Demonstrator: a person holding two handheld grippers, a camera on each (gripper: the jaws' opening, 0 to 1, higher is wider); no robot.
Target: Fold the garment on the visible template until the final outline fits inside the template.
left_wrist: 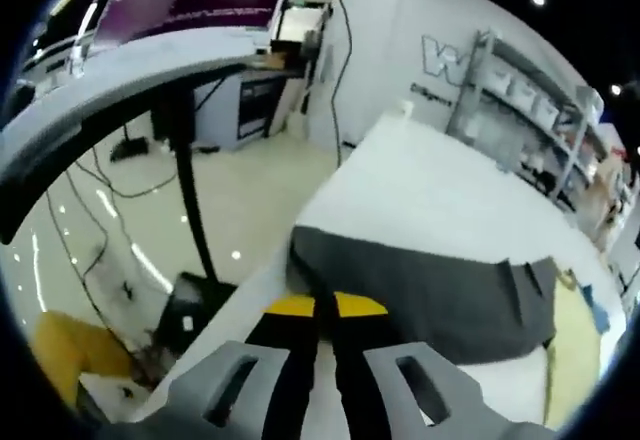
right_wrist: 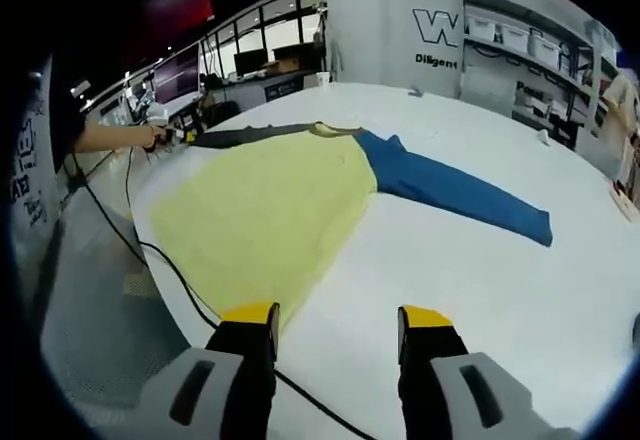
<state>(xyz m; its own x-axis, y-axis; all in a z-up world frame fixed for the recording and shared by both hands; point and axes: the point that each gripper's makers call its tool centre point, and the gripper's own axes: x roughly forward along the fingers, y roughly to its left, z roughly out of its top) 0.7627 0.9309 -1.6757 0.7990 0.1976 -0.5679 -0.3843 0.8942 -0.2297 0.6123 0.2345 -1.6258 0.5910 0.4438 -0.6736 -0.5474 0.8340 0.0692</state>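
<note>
Your left gripper (left_wrist: 325, 305) has its jaws pinched on the grey sleeve (left_wrist: 420, 290) at the white table (right_wrist: 480, 260) edge. The yellow-bodied, blue-sleeved garment (right_wrist: 270, 210) lies lengthwise ahead of your right gripper (right_wrist: 335, 320), whose jaws are wide apart and empty.

Garment (right_wrist: 300, 200) lay spread on table (right_wrist: 480, 270), sleeve (right_wrist: 460, 192) stretched to its right; cable (right_wrist: 180, 280) ran along table's left edge; shelving (right_wrist: 520, 45) stood behind.

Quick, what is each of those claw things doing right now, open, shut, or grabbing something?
Left gripper: shut on the dark grey sleeve.
Right gripper: open, holding nothing, above the white table.
</note>
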